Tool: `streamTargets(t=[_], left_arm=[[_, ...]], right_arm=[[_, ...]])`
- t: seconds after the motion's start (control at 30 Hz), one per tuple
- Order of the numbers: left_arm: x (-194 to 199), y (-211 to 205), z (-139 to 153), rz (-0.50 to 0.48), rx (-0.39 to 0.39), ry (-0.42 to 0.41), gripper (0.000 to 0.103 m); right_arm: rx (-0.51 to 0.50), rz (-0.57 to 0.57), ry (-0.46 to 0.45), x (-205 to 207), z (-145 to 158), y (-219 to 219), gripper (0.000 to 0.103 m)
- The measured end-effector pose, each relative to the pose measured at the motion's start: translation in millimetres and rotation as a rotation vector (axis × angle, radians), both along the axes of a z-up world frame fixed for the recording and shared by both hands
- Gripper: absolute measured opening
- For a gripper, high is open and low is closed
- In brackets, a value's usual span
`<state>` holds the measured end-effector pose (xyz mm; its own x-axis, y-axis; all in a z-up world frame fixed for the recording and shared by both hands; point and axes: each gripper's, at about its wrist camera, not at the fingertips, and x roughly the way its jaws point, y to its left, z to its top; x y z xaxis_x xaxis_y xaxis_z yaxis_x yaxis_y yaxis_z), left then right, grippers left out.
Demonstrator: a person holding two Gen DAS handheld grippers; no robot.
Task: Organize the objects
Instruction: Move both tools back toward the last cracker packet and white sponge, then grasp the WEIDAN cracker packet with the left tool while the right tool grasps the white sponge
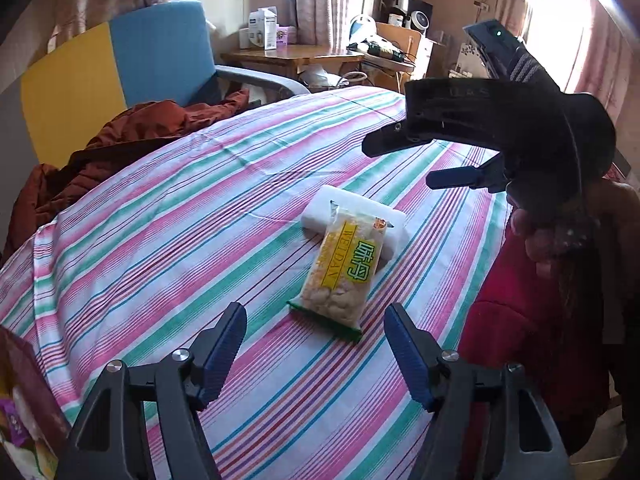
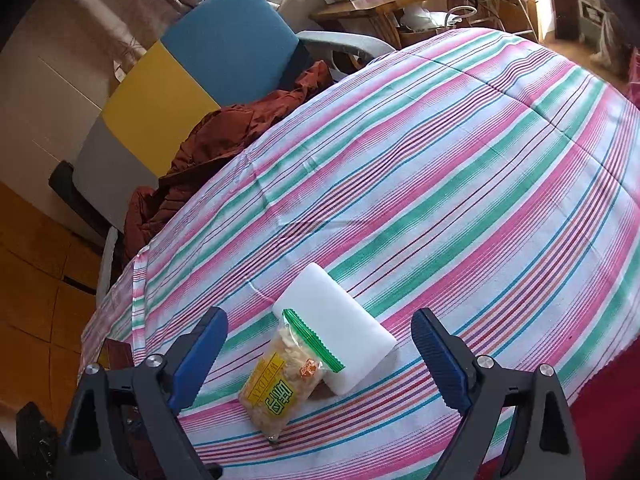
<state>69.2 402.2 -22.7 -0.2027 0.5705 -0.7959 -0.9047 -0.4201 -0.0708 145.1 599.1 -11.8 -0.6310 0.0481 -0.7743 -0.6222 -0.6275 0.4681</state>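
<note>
Now I am holding my left gripper [image 1: 315, 344] and right gripper [image 2: 320, 354] wide apart and empty above the striped tablecloth [image 2: 460, 168], both hovering over the yellow snack packet [image 1: 344, 270] that is lying with one end propped on the white block [image 2: 340, 320].

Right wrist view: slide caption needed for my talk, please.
Open right tool hovers above a snack packet leaning on a white block on the striped tablecloth.
</note>
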Motion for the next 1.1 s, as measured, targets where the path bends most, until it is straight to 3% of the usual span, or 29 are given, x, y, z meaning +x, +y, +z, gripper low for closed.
streamTargets(t=[0.47, 0.53, 0.57, 0.63, 0.93, 1.1], left_arm=[[-21.7, 70.9, -44.9, -0.058, -0.071, -0.060, 0.075], [-26.9, 72.1, -51.3, -0.048, -0.067, -0.102, 0.070], [-29.0, 70.5, -53.1, -0.041, -0.059, -0.121, 0.056], [-31.4, 63.6, -52.6, -0.026, -0.053, -0.117, 0.049], [-45.3, -1.4, -47.3, 0.174, -0.061, -0.186, 0.047], [-43.0, -33.8, -47.8, 0.250, -0.068, -0.158, 0.047]], right_arm=[[-0.022, -0.017, 0.020, -1.9, -5.7, 5.9, 0.095], [-0.021, -0.012, 0.014, -4.5, -6.8, 5.8, 0.095], [-0.018, -0.012, 0.008, -5.4, -7.7, 6.1, 0.095], [-0.014, -0.003, -0.012, -9.4, -10.3, 5.8, 0.095], [0.081, 0.128, -0.245, -50.5, -37.4, -7.4, 0.095], [0.227, 0.205, -0.393, -72.6, -51.6, -20.5, 0.095]])
